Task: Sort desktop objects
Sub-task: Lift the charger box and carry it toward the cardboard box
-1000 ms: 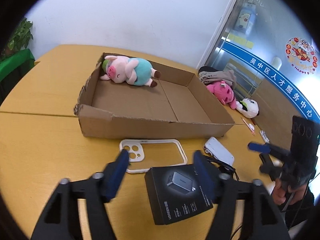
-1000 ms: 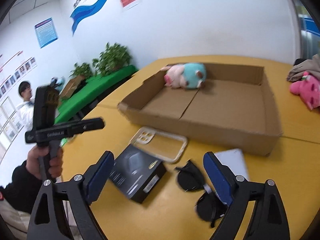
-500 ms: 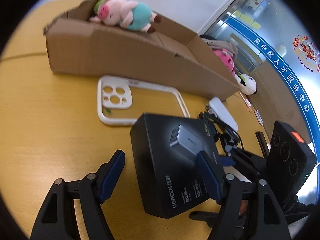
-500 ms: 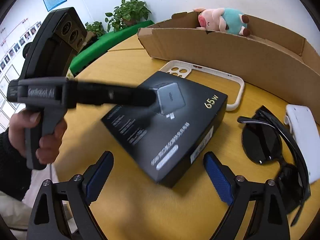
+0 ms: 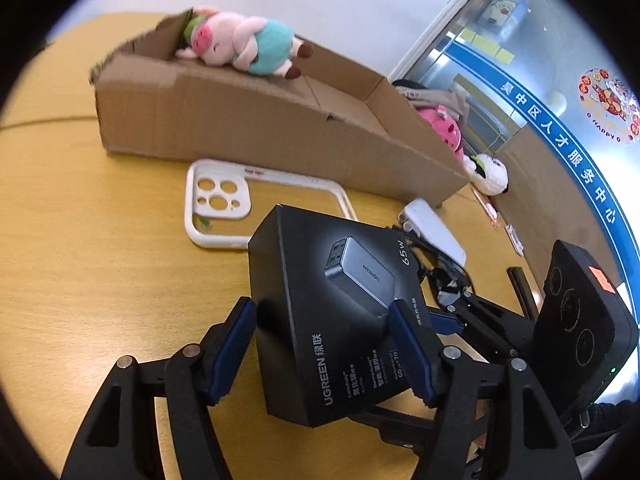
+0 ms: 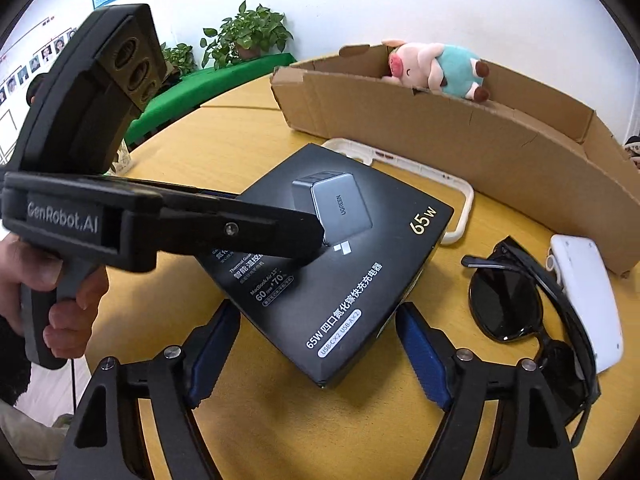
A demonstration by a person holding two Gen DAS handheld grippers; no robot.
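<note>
Both grippers lower now, astride charger box (image 5: 336, 308), corner-first.

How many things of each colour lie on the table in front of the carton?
Black: 2, the charger box and the sunglasses.
White: 2, the phone case and the small white case.
Total: 4.

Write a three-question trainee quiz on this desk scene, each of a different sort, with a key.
1. True or false: the plush pig lies in the cardboard box.
2. Which thing sits between both claws? A) sunglasses B) black charger box C) phone case
3. Fill in: the sunglasses lie beside the white ____.

Key: 1 true. 2 B, the black charger box. 3 power bank.
</note>
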